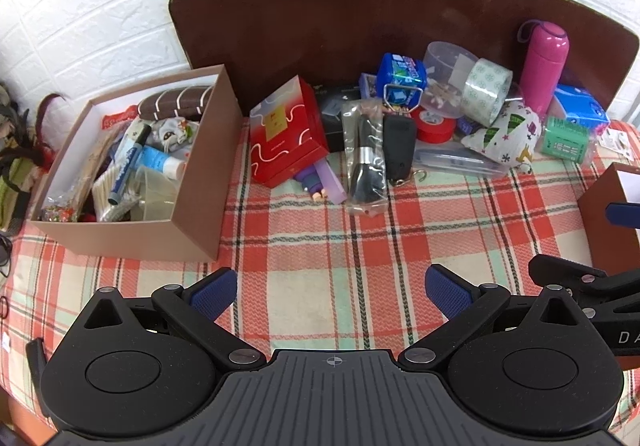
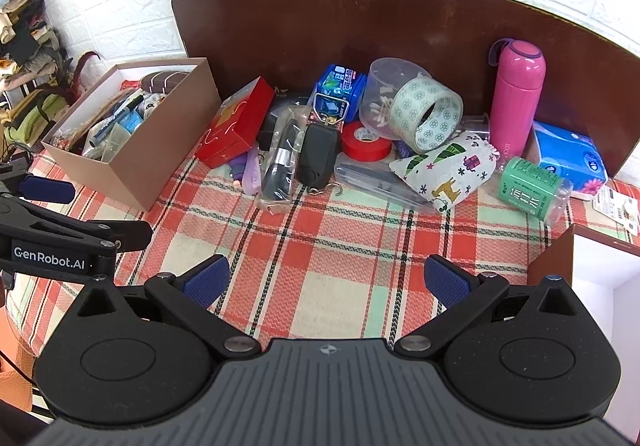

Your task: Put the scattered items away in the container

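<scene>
A brown cardboard box [image 1: 132,234] [image 2: 136,169] stands at the left on the plaid cloth, holding several items. Scattered along the back lie a red box [image 1: 284,129] [image 2: 236,125], a bagged black brush [image 1: 364,161] [image 2: 280,157], a black key fob [image 1: 398,141] [image 2: 318,153], red tape [image 1: 434,125] [image 2: 366,141], a patterned tape roll [image 1: 486,89] [image 2: 426,113], a printed pouch [image 1: 504,133] [image 2: 444,169] and a pink bottle [image 1: 544,65] [image 2: 516,97]. My left gripper [image 1: 332,292] and right gripper [image 2: 326,280] hover open over bare cloth, both holding nothing.
A blue tin [image 1: 400,75] [image 2: 340,83], a clear tub [image 2: 384,93], a green canister [image 2: 532,185] and a blue tissue pack [image 2: 568,157] crowd the back right. A second brown box [image 1: 608,213] [image 2: 560,258] stands at the right edge. A brown board [image 1: 360,25] backs the table.
</scene>
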Demonstrator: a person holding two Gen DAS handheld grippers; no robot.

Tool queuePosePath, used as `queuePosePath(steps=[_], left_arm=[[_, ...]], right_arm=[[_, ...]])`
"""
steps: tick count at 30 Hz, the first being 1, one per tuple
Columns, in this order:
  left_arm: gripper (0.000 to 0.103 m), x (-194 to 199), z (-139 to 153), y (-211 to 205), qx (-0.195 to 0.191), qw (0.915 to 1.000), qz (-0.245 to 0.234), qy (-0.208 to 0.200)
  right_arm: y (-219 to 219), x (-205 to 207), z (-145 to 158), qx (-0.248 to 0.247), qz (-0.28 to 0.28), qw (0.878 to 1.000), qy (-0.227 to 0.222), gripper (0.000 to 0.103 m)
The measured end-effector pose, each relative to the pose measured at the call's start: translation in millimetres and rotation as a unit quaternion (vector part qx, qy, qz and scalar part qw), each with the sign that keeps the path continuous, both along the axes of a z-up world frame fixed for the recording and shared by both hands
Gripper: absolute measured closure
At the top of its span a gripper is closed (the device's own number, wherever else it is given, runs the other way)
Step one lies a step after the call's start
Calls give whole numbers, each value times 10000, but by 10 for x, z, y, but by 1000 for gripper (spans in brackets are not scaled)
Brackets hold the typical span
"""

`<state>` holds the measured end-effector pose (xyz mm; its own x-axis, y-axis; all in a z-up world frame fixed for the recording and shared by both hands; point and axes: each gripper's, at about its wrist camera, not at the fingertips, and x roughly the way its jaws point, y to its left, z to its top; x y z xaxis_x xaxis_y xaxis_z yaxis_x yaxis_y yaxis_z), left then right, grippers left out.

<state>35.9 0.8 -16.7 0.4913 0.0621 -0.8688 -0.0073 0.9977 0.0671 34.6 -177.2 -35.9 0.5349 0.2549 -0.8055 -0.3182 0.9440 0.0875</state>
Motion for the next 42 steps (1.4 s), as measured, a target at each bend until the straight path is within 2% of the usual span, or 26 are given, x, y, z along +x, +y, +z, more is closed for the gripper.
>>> queuePosePath(steps=[7, 17, 26, 36, 39, 42], left_arm=[[0, 219, -190, -12, -56, 9995, 57, 308], [0, 689, -573, -188, -13, 9972, -55, 749], [3, 1277, -792, -457, -155, 9962, -362, 775], [23, 1888, -1104, -875, -626, 9902, -975, 778], [29, 2023, -1205, -995, -700, 9873, -1206, 764], [41, 2106, -1270, -1108, -759, 9834, -1448, 783]], right_arm=[[-15, 190, -146, 5, 32, 9998, 218, 0], [-215, 695, -554, 0, -55, 9979, 647, 0], [-416, 1300, -769, -230, -158, 9985, 480, 0], [-782, 1753, -1029, -430, -577, 9973, 171, 1], [-945, 1823, -1078, -126, -624, 9977, 215, 1], [-1067, 1846, -1098, 227, -600, 9976, 244, 1]])
